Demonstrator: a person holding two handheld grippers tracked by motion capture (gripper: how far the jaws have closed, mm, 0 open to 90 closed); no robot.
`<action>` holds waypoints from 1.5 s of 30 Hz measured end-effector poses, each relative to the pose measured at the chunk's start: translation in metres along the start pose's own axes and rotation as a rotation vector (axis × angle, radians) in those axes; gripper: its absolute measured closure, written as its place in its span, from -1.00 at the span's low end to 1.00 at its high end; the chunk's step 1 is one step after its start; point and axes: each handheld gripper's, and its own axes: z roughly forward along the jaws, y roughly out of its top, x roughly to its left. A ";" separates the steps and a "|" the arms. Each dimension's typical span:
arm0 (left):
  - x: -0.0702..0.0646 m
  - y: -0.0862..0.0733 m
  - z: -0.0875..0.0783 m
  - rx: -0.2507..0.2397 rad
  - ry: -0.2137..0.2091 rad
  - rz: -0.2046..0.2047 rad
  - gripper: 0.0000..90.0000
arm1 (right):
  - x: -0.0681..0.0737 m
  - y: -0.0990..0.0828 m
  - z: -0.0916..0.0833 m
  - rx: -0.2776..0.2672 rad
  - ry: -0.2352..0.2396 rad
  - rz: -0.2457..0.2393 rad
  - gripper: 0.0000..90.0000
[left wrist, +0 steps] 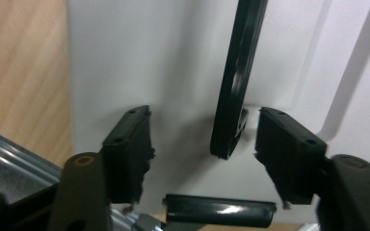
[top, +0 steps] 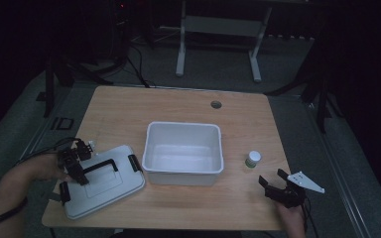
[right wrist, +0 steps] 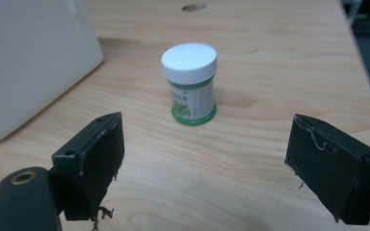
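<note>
A white box lid (top: 104, 184) with a black carry handle (top: 100, 165) lies flat at the table's front left. My left gripper (top: 78, 171) hovers over its left part, pointing down. In the left gripper view the jaws (left wrist: 202, 144) stand open on either side of the handle (left wrist: 231, 91), with a gap on both sides. A small white-capped bottle with a green label (top: 252, 158) stands upright right of the white bin (top: 181, 177). My right gripper (top: 274, 181) rests open near the front right edge, and the bottle (right wrist: 190, 84) stands a short way ahead of the jaws (right wrist: 202, 173).
Black latches sit at the lid's ends (top: 135, 162) (top: 64, 192), one of them close under my left gripper (left wrist: 219, 211). The open bin's corner (right wrist: 33, 62) is left of the bottle. A round cable hole (top: 216, 104) lies at the table's back.
</note>
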 end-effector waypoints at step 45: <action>-0.005 -0.016 -0.017 0.037 -0.031 -0.032 -0.27 | -0.007 0.072 0.056 0.931 -0.033 -0.186 -0.72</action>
